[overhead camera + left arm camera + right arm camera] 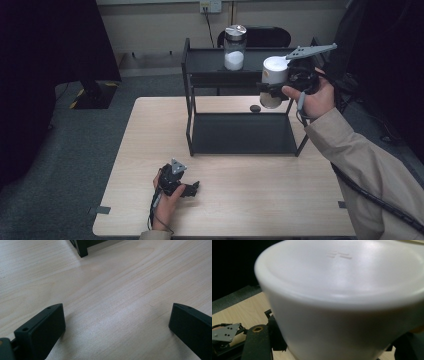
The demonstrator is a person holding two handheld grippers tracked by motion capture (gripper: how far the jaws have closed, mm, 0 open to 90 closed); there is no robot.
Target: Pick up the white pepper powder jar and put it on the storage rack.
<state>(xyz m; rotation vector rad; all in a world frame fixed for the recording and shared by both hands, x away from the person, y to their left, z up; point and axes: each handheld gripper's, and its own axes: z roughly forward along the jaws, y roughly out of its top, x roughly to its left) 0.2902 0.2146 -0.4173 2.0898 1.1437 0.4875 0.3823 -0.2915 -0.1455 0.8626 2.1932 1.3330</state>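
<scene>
Wood grain runs across the pale table [240, 200], and nearest the person the left gripper [189, 189] rests low on it, near the front edge, gripped by the left hand [165, 197]. In the left gripper view its two black jaws stand wide apart with bare tabletop between them, so it is open and holds nothing. Beyond it stands a black two-level shelf [240, 137], its lower tray sitting on the table and its upper tray raised on thin posts. A small dark round object [255, 108] lies on the table just behind the lower tray. At the shelf's right end, level with the upper tray's front edge, the right gripper [272, 90] is clamped on a jar [273, 82] and holds it in the air, upright. The jar has a smooth white lid, slightly domed with a rounded rim and a faint embossed mark on top, over a paler, darker-bottomed body. Farthest back, on the upper tray, a clear glass jar [234, 47] with a shiny metal lid holds white powder at its bottom.
</scene>
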